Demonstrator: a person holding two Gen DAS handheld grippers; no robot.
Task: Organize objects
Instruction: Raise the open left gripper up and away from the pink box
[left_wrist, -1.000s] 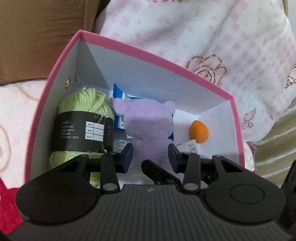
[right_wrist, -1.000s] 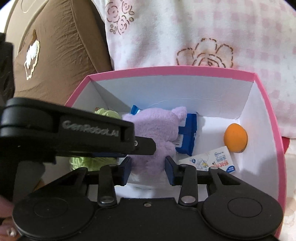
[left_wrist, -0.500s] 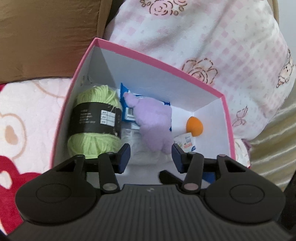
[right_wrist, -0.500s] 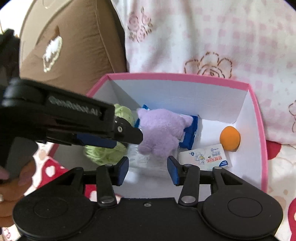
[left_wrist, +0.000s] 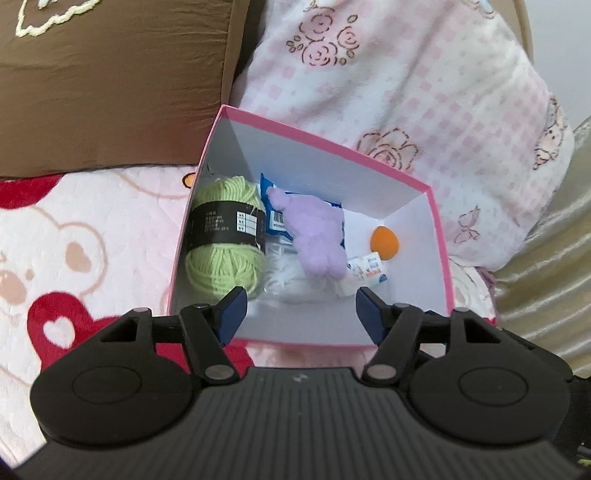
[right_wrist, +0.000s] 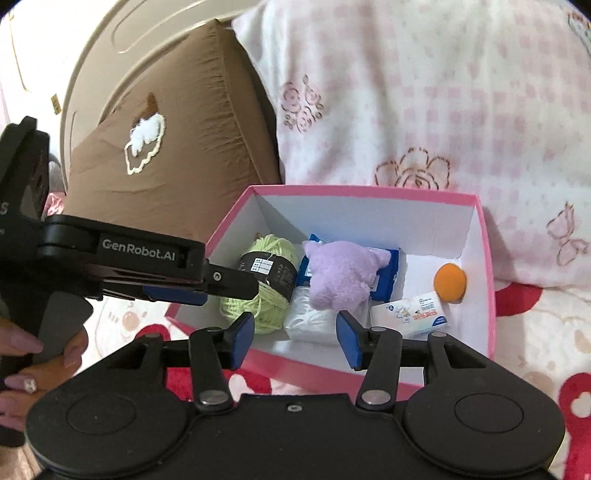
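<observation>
Both grippers, left (left_wrist: 298, 309) and right (right_wrist: 294, 336), gape empty above the pink box (left_wrist: 441, 236); inside it, a purple plush (left_wrist: 318, 236) lies beside green yarn (left_wrist: 225, 236).

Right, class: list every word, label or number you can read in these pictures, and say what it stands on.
"GenRobot.AI": side of the left gripper.
Black band on the green yarn ball: white print, too small to read.
Blue packet: barcode label, unreadable.
Small white carton: coloured print, too blurred to read.
</observation>
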